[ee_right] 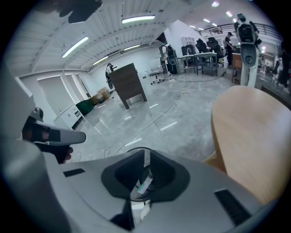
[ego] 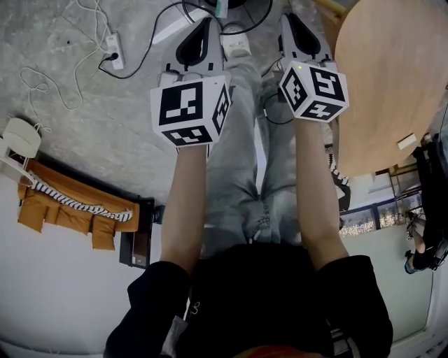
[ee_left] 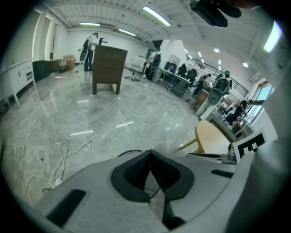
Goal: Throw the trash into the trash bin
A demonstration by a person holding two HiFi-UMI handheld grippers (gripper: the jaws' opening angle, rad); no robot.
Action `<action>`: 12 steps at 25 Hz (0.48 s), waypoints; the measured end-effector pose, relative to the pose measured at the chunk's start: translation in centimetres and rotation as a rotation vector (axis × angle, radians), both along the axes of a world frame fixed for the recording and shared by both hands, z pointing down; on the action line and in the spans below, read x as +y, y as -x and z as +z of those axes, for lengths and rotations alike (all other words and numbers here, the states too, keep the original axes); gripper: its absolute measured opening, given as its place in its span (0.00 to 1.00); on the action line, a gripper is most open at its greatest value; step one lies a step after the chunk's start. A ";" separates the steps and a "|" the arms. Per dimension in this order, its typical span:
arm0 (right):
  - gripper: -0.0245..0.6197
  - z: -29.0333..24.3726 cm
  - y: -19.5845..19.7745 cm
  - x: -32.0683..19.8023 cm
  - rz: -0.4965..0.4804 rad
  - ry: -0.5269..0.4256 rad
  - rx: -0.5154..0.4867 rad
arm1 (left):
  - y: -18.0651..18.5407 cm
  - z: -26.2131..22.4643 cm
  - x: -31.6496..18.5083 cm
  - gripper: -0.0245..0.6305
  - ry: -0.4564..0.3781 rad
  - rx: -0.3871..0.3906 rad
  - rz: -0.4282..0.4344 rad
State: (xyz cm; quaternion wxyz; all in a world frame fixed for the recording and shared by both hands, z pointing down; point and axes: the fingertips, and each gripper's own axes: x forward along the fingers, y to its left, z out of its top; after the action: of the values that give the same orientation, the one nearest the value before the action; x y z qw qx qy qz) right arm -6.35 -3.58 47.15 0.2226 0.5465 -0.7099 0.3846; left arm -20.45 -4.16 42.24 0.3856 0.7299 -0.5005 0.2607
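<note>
I hold both grippers out over the grey floor, above my own legs, with their marker cubes facing up in the head view. My left gripper [ego: 207, 24] [ee_left: 150, 154] is shut, its dark pads meeting at the tips with nothing between them. My right gripper [ego: 289, 18] [ee_right: 145, 153] stands a little to the right, beside the round wooden table [ego: 392, 77]. Its pads are close together but a thin slit stays between them, so it is open. Through that slit shows a small white piece with a green end [ee_right: 144, 185]; I cannot tell whether it is gripped or lies beyond. No trash bin is in view.
Black and white cables, a white power strip [ego: 114, 50] and a white box [ego: 236, 45] lie on the floor ahead. A brown cabinet [ee_left: 108, 68] stands far off. An orange-brown object [ego: 70, 210] sits low at the left. People and desks fill the far right of the hall.
</note>
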 end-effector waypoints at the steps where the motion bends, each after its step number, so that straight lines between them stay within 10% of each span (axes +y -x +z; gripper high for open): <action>1: 0.09 -0.6 -0.6 0.3 0.019 -0.005 -0.004 | -0.7 -0.5 0.0 0.04 -0.004 0.001 0.021; 12: 0.07 -6.9 -7.5 4.4 0.192 -0.076 -0.098 | -11.1 -5.5 1.0 0.04 -0.064 0.011 0.253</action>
State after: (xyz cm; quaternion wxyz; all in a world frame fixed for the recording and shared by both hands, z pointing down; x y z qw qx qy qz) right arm 1.14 0.87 40.25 0.1289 0.6008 -0.6782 0.4031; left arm -9.39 -3.18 36.75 0.3290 0.8005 -0.4105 0.2871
